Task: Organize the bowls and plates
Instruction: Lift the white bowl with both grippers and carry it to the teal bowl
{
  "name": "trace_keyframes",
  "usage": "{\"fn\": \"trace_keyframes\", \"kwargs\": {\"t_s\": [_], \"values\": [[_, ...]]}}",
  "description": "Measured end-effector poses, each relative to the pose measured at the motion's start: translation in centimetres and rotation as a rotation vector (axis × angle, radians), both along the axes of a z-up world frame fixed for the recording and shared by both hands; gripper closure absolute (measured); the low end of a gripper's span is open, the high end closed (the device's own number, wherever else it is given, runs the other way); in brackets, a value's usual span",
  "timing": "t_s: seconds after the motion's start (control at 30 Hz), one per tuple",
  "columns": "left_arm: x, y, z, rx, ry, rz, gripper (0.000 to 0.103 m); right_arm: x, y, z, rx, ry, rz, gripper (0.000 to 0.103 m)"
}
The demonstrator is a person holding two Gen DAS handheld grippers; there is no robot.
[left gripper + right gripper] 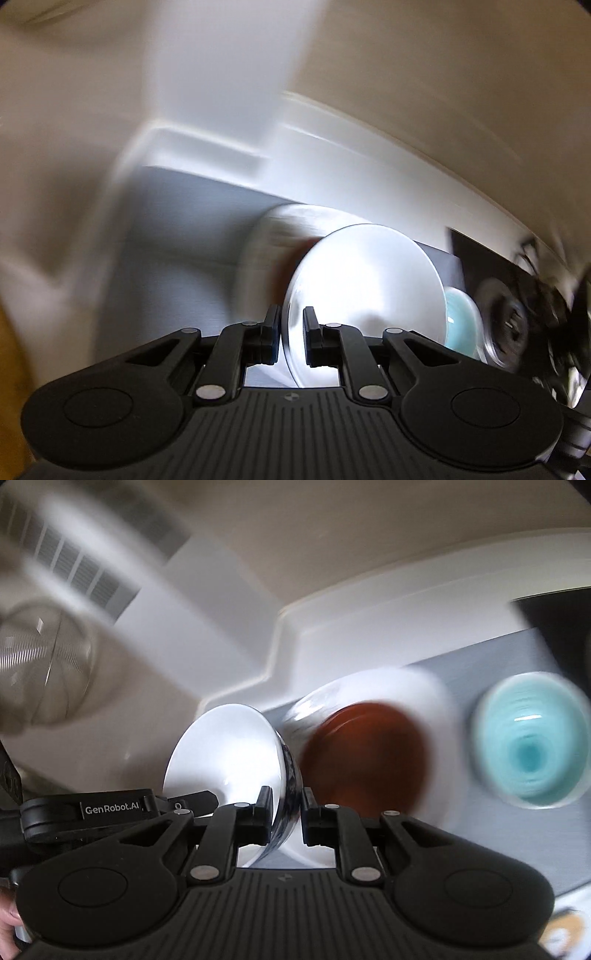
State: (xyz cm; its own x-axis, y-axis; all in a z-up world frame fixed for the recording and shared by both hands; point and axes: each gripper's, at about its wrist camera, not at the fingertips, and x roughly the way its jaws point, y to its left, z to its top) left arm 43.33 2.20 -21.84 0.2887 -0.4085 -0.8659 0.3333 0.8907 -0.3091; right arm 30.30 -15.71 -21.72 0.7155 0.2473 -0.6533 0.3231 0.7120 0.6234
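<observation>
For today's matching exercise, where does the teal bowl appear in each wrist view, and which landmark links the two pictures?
Left wrist view: teal bowl, right of centre, mostly hidden behind the white plate.
Right wrist view: teal bowl, far right, on the grey surface.
Shared landmark: the brown dish, blurred in both.

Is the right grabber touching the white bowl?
Touching. In the right wrist view, the right gripper has the white bowl by its rim, one finger on each side.

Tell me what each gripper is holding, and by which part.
Both grip one white bowl by its rim: the left gripper and the right gripper, each with one finger inside and one outside.
</observation>
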Motion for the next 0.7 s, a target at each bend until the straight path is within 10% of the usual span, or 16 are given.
{"fn": "trace_keyframes", "kwargs": {"t_s": [0.37, 0.7], "values": [[-2.8, -13.9, -2.3, 0.023, 0.045, -0.320, 0.090, -7.5, -11.8, -2.7, 0.022, 0.040, -0.282, 0.086], [-2.7, -17.4, -4.3, 0.108, 0.038, -0.387, 0.090, -8.1, -12.6, -7.5, 0.038, 0.076, -0.332, 0.087]]}}
